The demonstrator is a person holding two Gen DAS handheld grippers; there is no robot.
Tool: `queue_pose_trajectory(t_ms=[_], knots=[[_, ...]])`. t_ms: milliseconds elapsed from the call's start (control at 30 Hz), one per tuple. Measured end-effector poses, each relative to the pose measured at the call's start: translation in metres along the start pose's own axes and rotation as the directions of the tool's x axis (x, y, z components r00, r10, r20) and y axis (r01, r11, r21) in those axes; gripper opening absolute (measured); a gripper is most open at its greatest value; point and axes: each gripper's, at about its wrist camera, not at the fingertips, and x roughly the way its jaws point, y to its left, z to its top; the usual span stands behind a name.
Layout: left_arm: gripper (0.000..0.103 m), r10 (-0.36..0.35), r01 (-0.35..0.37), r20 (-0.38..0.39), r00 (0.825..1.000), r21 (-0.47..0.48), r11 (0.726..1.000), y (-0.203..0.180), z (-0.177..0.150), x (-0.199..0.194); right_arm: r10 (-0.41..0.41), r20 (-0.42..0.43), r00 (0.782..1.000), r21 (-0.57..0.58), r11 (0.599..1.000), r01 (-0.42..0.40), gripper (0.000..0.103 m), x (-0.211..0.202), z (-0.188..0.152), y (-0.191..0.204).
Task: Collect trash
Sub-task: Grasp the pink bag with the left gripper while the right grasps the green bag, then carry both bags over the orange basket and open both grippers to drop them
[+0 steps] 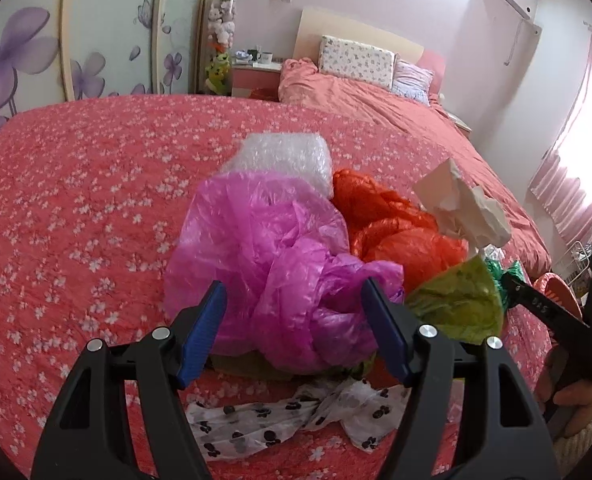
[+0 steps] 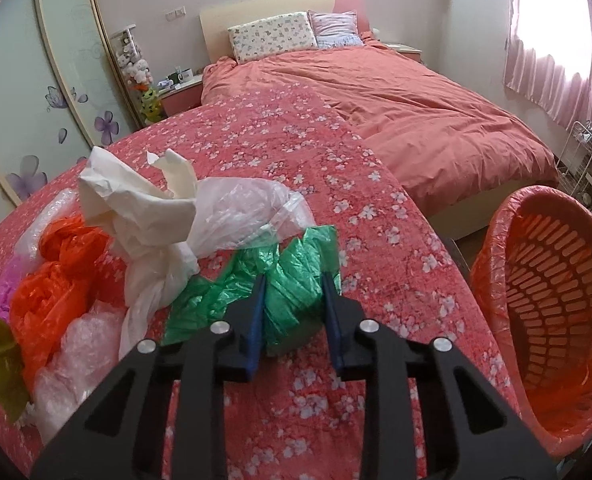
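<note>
Trash pile sits on a surface covered by a red floral cloth (image 1: 76,208), in a bedroom; what lies under the cloth cannot be told. Left tool (image 1: 294,306): jaws spread, blue pads on either side of a crumpled pink plastic bag (image 1: 264,248), not pressing it; the right pad lies close against a fold of the bag, and contact cannot be confirmed. Behind the pink bag: a wad of bubble wrap (image 1: 288,156); to its right an orange plastic bag (image 1: 384,216), then crumpled white paper (image 1: 464,204) standing above the heap. An olive-green wrapper (image 1: 460,304) lies just right of the left tool. Below the pink bag, a white plastic bag with black paw prints (image 1: 280,420) lies flat on the cloth. Right tool (image 2: 292,284): jaws drawn in and pinching a crumpled green plastic bag (image 2: 288,280), both blue pads against its folds; the bag rests on the cloth at the right edge of the pile. A clear plastic bag (image 2: 248,212) lies just behind the green one, touching the white paper. In the left wrist view the right tool shows at the right edge with a hand (image 1: 572,400) on its grip. A red slotted bin (image 2: 552,320) with a red liner stands beside the cloth-covered surface on the right, apart from the pile. Bed with a pink duvet (image 2: 416,108) in the background.
</note>
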Motion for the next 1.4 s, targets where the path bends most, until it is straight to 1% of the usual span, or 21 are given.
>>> queue_pose_trajectory(t_ms=[100,167,200,267,300,333,367,467,667,933,1167,1267,1400], knots=[[0.069,0.001,-0.001,0.005,1.0,0.006,1.0,-0.001,-0.004,0.002,-0.004,0.021,1.0,-0.009,1.0,0.005,0.026,-0.007,-0.003,-0.001],[0.057,0.007,-0.008,0.02,1.0,0.029,1.0,-0.002,-0.005,0.004,-0.016,0.043,0.999,-0.027,0.999,0.017,0.026,-0.014,-0.005,0.0],[0.055,0.009,-0.01,0.022,1.0,0.038,0.999,-0.004,-0.006,0.006,-0.02,0.051,0.999,-0.034,0.999,0.022,0.026,-0.016,-0.006,0.0],[0.045,0.011,-0.013,0.038,0.999,0.052,0.999,-0.006,-0.006,0.008,-0.024,0.065,0.998,-0.052,0.998,0.027,0.026,-0.021,-0.009,0.003],[0.042,0.013,-0.016,0.046,0.999,0.059,0.998,-0.007,-0.006,0.008,-0.025,0.068,0.997,-0.055,0.998,0.029,0.026,-0.023,-0.01,0.004],[0.035,0.013,-0.016,0.055,0.998,0.066,0.998,-0.007,-0.006,0.009,-0.027,0.074,0.997,-0.06,0.998,0.032,0.026,-0.026,-0.011,0.003],[0.032,0.01,-0.014,0.06,0.998,0.067,0.998,-0.007,-0.006,0.009,-0.029,0.078,0.997,-0.063,0.997,0.034,0.026,-0.027,-0.011,0.003],[0.027,-0.001,-0.004,0.075,0.997,0.065,0.998,-0.004,-0.005,0.004,-0.031,0.096,0.995,-0.077,0.996,0.038,0.026,-0.035,-0.014,0.003],[0.026,-0.003,-0.005,0.116,0.993,0.065,0.998,-0.005,0.001,-0.017,-0.021,0.126,0.992,-0.075,0.997,0.03,0.026,-0.052,-0.015,-0.002],[0.026,-0.027,0.014,0.175,0.984,0.076,0.997,-0.019,0.011,-0.046,-0.011,0.162,0.987,-0.064,0.998,0.021,0.026,-0.076,-0.019,-0.014],[0.026,-0.069,0.047,0.205,0.976,0.113,0.993,-0.049,0.018,-0.058,-0.016,0.195,0.981,-0.043,0.999,0.025,0.026,-0.098,-0.023,-0.034],[0.026,-0.097,0.072,0.205,0.974,0.13,0.989,-0.066,0.02,-0.06,-0.023,0.213,0.977,-0.036,0.999,0.032,0.026,-0.109,-0.027,-0.042],[0.026,-0.134,0.103,0.201,0.97,0.158,0.982,-0.094,0.014,-0.059,-0.042,0.241,0.97,-0.033,0.998,0.051,0.026,-0.123,-0.029,-0.054]])
